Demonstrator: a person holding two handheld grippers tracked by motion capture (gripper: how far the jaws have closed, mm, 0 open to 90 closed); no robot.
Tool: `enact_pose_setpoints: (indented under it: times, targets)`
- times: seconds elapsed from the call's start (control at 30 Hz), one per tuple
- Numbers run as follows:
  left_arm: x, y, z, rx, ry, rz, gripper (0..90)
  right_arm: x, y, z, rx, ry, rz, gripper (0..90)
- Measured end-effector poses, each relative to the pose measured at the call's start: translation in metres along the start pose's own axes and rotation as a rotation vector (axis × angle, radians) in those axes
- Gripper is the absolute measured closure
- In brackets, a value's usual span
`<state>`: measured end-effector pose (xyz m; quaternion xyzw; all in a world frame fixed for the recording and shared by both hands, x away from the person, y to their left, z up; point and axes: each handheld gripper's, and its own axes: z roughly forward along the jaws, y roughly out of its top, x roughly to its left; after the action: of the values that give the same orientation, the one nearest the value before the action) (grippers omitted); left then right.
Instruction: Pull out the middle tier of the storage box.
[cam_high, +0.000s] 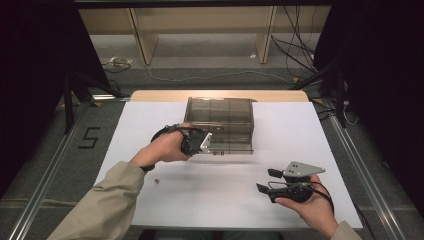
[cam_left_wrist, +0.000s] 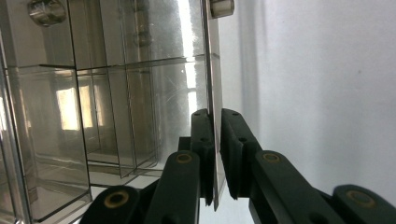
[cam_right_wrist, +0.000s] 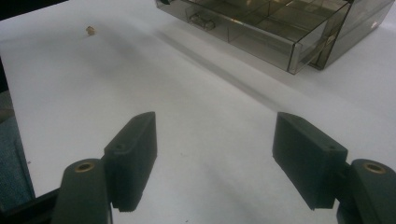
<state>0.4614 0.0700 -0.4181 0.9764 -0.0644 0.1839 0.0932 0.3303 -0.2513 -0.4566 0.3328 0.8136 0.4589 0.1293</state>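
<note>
A: So, where is the left gripper (cam_high: 207, 141) right now?

B: It is at the front left of the smoky clear plastic drawer box (cam_high: 220, 117), which sits on the white table (cam_high: 210, 195) toward its far middle. A drawer (cam_high: 231, 142) is pulled partway out of the box toward the person.

A: Are its jaws holding anything?

B: Yes. In the left gripper view the two black jaws are pressed together on a thin clear panel (cam_left_wrist: 214, 93), the edge of the drawer, which runs up between the pads. The panel stands upright in that view, with the drawer's inner dividers (cam_left_wrist: 98, 116) to its left and bare white table to its right.

A: And the right gripper (cam_high: 267, 181)?

B: It is low at the near right of the table, well apart from the box, held in the person's right hand (cam_high: 307, 207). Its jaws stand wide apart with nothing between them; the right gripper view shows only white surface in the gap.

A: Anything else on the table?

B: A small tan object (cam_high: 156, 181) lies on the near left, just beside the beige sleeve (cam_high: 107, 205) of the left arm. It shows in the right gripper view too (cam_right_wrist: 90, 30), far from the drawer. It is too small to tell what it is.
</note>
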Motion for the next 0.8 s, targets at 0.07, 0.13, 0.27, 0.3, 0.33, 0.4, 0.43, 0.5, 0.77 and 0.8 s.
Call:
enact_pose_setpoints:
  times: [0.07,0.13,0.27,0.3,0.33,0.4,0.43,0.5,0.77,0.8]
  targets:
    - [-0.0002,0.0001,-0.0001,0.003,-0.004,0.004,83.9,-0.0001,-0.0001,0.0001,0.001,0.000,0.000,31.7]
    - [-0.0007,0.0004,-0.0001,0.004,0.000,0.005,83.9,-0.0001,-0.0001,0.0000,0.000,0.000,0.000,31.7]
    - [-0.0013,0.0004,-0.0002,0.002,0.004,0.007,83.7,-0.0001,-0.0001,-0.0001,0.000,0.000,0.000,31.7]
    - [-0.0013,0.0003,-0.0005,0.005,0.003,0.012,83.7,-0.0001,-0.0001,-0.0002,0.000,-0.001,0.000,31.7]
    - [-0.0015,0.0001,-0.0004,0.005,0.002,0.012,83.7,-0.0002,0.0001,-0.0003,0.000,-0.001,0.000,31.7]
    - [-0.0017,-0.0002,-0.0004,0.003,0.002,0.013,83.7,-0.0001,0.0000,-0.0002,-0.001,-0.001,0.000,31.7]
    - [-0.0022,-0.0004,-0.0004,0.004,0.000,0.007,83.7,-0.0001,-0.0001,-0.0002,0.000,0.000,0.000,31.7]
    - [-0.0026,-0.0005,-0.0005,0.004,0.003,0.009,83.8,-0.0001,0.0000,-0.0004,0.001,-0.001,-0.001,31.7]
    - [-0.0037,-0.0003,-0.0009,0.003,0.003,0.012,83.8,0.0000,0.0000,-0.0001,0.000,-0.001,-0.001,31.7]
    - [-0.0036,-0.0002,-0.0013,0.009,0.003,0.017,83.8,0.0000,-0.0001,-0.0001,0.000,-0.001,-0.001,31.7]
